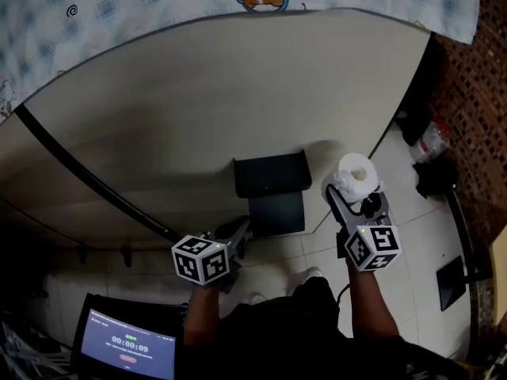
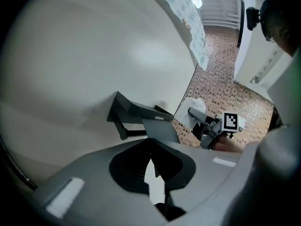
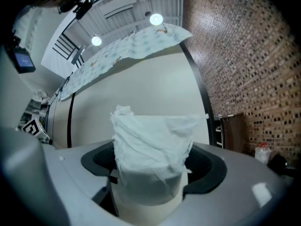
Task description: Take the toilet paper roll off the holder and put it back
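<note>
The first half looks done: the soft white toilet paper roll is clamped between the wide-spread fingers of the right gripper, just beside the empty dark grey wall-mounted holder and yet to go back, while the left gripper has its fingers closed on nothing; the only legible writing is a timer, apparently 00:00:09, on the dark screen.

White toilet paper roll, black holder

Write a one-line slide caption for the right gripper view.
Right tool holds the toilet paper roll, pale wall behind.
</note>
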Motion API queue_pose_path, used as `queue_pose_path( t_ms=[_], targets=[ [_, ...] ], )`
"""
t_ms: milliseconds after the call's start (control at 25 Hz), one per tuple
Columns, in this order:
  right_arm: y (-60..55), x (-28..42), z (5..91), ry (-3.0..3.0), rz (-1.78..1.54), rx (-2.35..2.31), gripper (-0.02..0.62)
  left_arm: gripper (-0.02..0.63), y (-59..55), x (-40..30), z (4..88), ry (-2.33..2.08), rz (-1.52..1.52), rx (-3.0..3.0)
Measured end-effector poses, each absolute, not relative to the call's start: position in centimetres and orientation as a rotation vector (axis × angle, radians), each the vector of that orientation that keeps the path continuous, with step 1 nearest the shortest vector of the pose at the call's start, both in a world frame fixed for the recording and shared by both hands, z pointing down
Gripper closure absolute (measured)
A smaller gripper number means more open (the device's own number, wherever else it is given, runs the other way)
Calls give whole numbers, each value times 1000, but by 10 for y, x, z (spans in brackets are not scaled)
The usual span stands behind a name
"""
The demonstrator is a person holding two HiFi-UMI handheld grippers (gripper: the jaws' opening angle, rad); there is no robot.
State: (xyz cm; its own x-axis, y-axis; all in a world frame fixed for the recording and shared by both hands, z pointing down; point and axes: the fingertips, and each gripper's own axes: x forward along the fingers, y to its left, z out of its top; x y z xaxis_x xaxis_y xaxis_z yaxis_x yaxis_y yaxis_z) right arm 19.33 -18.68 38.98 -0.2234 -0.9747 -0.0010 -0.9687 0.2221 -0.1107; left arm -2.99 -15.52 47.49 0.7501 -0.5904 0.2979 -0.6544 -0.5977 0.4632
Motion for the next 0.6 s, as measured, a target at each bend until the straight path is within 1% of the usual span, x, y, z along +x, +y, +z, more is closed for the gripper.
queue_pose_path(
  t_ms=[200,600],
  targets=[
    [-197,204,428,2281,-413,-1744,164,588,-155,-30,475,-923,149,2385],
    [-222,185,485,1952,-896,-1208,169,588,-155,-31,474,-873,80,2339]
  ],
)
